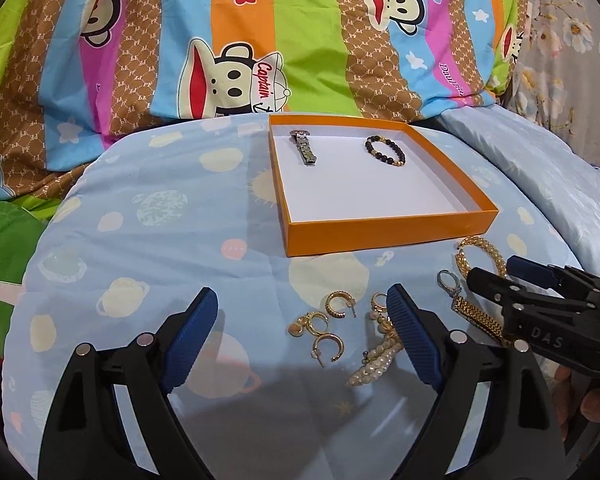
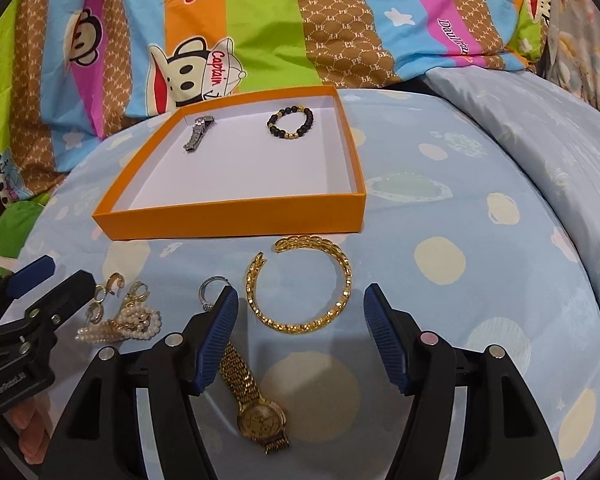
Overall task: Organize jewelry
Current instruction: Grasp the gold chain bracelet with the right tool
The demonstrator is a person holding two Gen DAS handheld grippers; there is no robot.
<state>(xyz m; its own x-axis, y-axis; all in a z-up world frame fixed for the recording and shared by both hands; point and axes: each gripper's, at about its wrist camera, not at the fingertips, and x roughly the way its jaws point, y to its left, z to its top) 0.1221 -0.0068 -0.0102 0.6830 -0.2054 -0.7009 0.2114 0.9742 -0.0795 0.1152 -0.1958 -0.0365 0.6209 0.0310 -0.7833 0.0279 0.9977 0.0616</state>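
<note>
Both sets of jaws gape empty. The right gripper (image 2: pixel 300 344) hangs over the gold watch (image 2: pixel 256 404), bangle (image 2: pixel 304 284) at twelve o'clock; the left gripper (image 1: pixel 300 344) hangs over earrings (image 1: pixel 324 328). Farther back on the bed, the orange box (image 1: pixel 380 236) holds the pieces already sorted.

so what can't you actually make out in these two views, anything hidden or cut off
- Gold watch: in the left wrist view the right tongs cover its face; only a stretch of band shows.
- Pearl piece: tangled with gold earrings; neither view lets me count them.
- Silver watch in the orange box: too small to see a dial.
- Silver ring: the left-hand pad of the right tongs hides its lower part.
</note>
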